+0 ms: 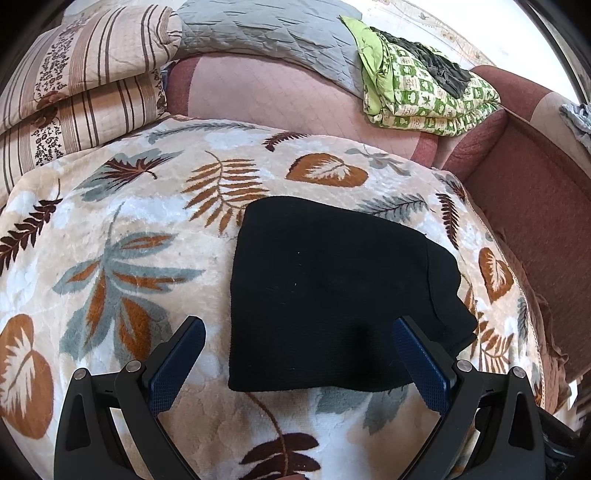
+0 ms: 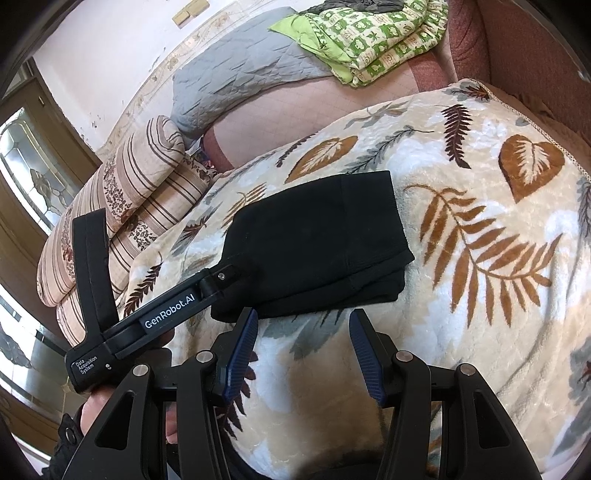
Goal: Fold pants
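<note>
The black pants (image 1: 325,291) lie folded into a compact rectangle on the leaf-patterned blanket (image 1: 122,229). My left gripper (image 1: 299,325) is open and empty, hovering over the near edge of the pants, its right finger above the fabric. In the right wrist view the folded pants (image 2: 314,243) lie just beyond my right gripper (image 2: 303,328), which is open and empty above the blanket (image 2: 480,258). The left gripper's body (image 2: 162,317) reaches in from the left over the pants' near left corner.
Striped folded quilts (image 1: 74,85) sit at the back left. A grey quilt (image 1: 273,33) and a green patterned folded blanket (image 1: 424,88) lie at the back. The reddish-brown sofa (image 1: 535,192) runs along the right.
</note>
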The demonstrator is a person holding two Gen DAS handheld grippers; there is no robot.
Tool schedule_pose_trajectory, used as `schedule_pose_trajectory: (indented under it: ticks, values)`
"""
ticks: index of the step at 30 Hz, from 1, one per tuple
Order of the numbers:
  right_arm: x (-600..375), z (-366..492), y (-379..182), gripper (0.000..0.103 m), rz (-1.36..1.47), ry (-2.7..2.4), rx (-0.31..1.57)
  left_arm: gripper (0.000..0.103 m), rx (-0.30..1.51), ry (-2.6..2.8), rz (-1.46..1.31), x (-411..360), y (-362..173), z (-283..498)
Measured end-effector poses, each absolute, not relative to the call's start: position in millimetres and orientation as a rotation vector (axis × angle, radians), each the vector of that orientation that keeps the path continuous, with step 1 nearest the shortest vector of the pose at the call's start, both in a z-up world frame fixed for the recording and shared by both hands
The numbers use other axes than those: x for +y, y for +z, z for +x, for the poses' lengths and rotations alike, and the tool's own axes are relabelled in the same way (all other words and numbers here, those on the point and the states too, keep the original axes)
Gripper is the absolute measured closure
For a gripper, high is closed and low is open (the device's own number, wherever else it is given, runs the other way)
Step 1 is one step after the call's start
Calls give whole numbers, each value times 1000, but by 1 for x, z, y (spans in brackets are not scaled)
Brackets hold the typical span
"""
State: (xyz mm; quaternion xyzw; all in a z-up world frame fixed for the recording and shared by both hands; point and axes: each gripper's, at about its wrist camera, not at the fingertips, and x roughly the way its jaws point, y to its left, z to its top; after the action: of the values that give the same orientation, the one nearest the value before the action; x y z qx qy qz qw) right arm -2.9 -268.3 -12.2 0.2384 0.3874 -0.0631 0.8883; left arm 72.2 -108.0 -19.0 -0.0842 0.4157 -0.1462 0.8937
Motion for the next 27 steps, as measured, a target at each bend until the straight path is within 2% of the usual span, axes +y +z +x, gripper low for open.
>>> schedule_pose_trajectory:
  ticks: [27]
  values:
    - [-268, -3, -9, 49, 493, -129, 798, 1, 861, -304, -176, -107, -19, 72]
